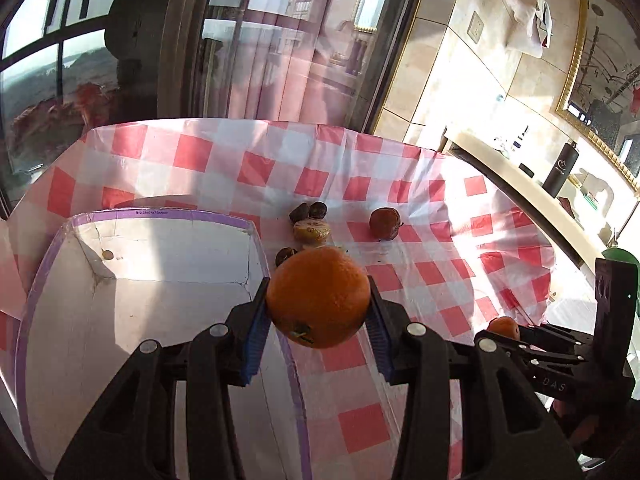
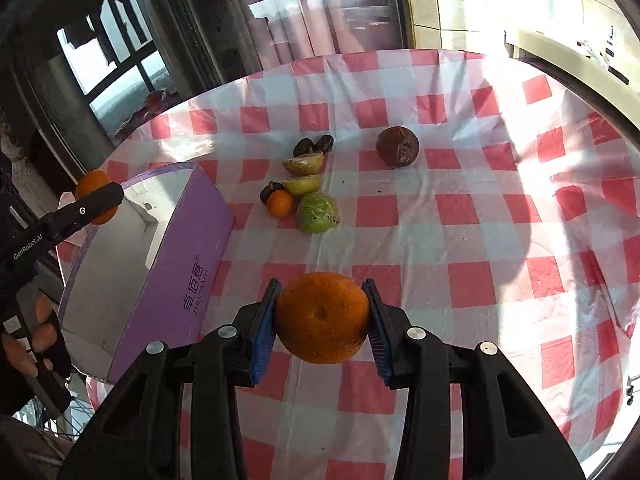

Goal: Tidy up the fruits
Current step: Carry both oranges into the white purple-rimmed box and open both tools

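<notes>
Left gripper clenched on orange, lower centre, above box rim. Right gripper we find grasping second orange. Beyond, mid-frame: fruit pile, brown fruit on tablecloth.

Left gripper and right gripper each clamped, angled downward

"ZHUOBAIYI" on purple box, "GenRobot.AI" on left gripper
</notes>
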`<state>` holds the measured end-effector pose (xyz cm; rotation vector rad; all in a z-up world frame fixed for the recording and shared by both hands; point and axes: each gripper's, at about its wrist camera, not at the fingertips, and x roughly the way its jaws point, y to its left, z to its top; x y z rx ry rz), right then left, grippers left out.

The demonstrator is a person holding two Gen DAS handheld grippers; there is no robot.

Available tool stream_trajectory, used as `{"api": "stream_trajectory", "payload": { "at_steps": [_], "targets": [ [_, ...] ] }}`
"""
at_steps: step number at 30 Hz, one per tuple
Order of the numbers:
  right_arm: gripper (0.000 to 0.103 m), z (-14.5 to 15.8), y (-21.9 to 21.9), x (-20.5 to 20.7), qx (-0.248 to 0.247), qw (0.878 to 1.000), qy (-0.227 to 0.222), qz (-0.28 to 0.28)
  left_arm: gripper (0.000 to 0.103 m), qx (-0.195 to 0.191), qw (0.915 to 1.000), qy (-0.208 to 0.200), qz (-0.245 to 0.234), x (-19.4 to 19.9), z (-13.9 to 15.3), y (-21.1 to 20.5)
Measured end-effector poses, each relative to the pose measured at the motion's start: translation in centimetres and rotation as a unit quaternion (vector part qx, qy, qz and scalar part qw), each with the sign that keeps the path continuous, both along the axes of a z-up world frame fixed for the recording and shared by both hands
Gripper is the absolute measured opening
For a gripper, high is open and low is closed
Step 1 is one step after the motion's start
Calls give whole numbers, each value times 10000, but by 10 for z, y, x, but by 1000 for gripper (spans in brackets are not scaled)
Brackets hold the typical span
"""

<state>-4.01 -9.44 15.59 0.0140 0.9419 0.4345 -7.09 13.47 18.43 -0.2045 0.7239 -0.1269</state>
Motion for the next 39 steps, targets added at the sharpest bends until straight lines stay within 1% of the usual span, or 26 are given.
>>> {"api": "stream_trajectory", "payload": {
  "at_steps": [2, 4, 7, 10, 12, 14, 16, 18, 19, 20, 22, 24, 25, 26, 28, 29, 30, 31, 32, 33, 38, 39],
  "targets": [
    [41, 7, 46, -13, 9, 9982, -197, 570, 44, 195, 9993, 201, 254, -10, -7, 29],
    [41, 11, 91, -21, -16, 9938, -307, 1067, 44, 407, 9972, 430, 464, -23, -16, 57],
    [41, 11, 148, -40, -259, 9813, -453, 1854, 44, 721, 9924, 792, 605, -42, -35, 88],
    [41, -6, 199, -55, -798, 9635, -412, 2523, 44, 856, 9872, 1198, 606, -52, -57, 109],
    [41, -27, 224, -61, -1277, 9497, -191, 2852, 44, 903, 9842, 1423, 543, -52, -69, 118],
    [41, -49, 239, -65, -1730, 9361, 11, 3061, 44, 1017, 9806, 1605, 487, -50, -78, 124],
    [41, -67, 243, -68, -2065, 9256, 215, 3164, 44, 1072, 9763, 1821, 471, -50, -89, 131],
    [41, -80, 243, -68, -2358, 9182, 302, 3169, 44, 991, 9710, 2101, 559, -49, -101, 140],
    [41, -84, 244, -69, -2505, 9143, 278, 3172, 44, 919, 9689, 2219, 593, -50, -106, 144],
    [41, -86, 245, -71, -2608, 9103, 253, 3204, 44, 905, 9680, 2270, 565, -51, -109, 145],
    [41, -87, 247, -75, -2759, 9058, 261, 3205, 45, 1030, 9658, 2338, 448, -54, -110, 140],
    [41, -88, 246, -78, -2853, 9040, 274, 3171, 46, 992, 9596, 2594, 449, -56, -117, 138],
    [41, -90, 247, -79, -2934, 9014, 267, 3173, 46, 954, 9556, 2748, 465, -57, -121, 139],
    [41, -91, 246, -83, -3011, 8983, 213, 3191, 46, 939, 9533, 2831, 462, -59, -126, 140],
    [41, -91, 242, -87, -3005, 8998, 191, 3157, 46, 981, 9520, 2869, 426, -66, -128, 138],
    [43, -90, 241, -87, -3016, 9005, 162, 3128, 46, 971, 9508, 2907, 442, -68, -128, 138],
    [58, -88, 242, -86, -3076, 9001, 87, 3084, 46, 953, 9504, 2926, 440, -69, -128, 137],
    [66, -87, 239, -88, -3125, 9013, 32, 3000, 47, 929, 9510, 2913, 451, -72, -127, 137],
    [67, -86, 236, -88, -3079, 9041, 11, 2965, 48, 880, 9506, 2936, 486, -73, -127, 138],
    [67, -85, 233, -89, -3059, 9054, 9, 2943, 48, 923, 9508, 2917, 481, -76, -126, 138],
    [67, -83, 231, -93, -3201, 8990, 160, 2984, 48, 900, 9471, 3044, 465, -80, -123, 134],
    [67, -86, 234, -88, -3184, 8985, 176, 3018, 48, 864, 9478, 3034, 455, -82, -121, 135]
  ]
}}
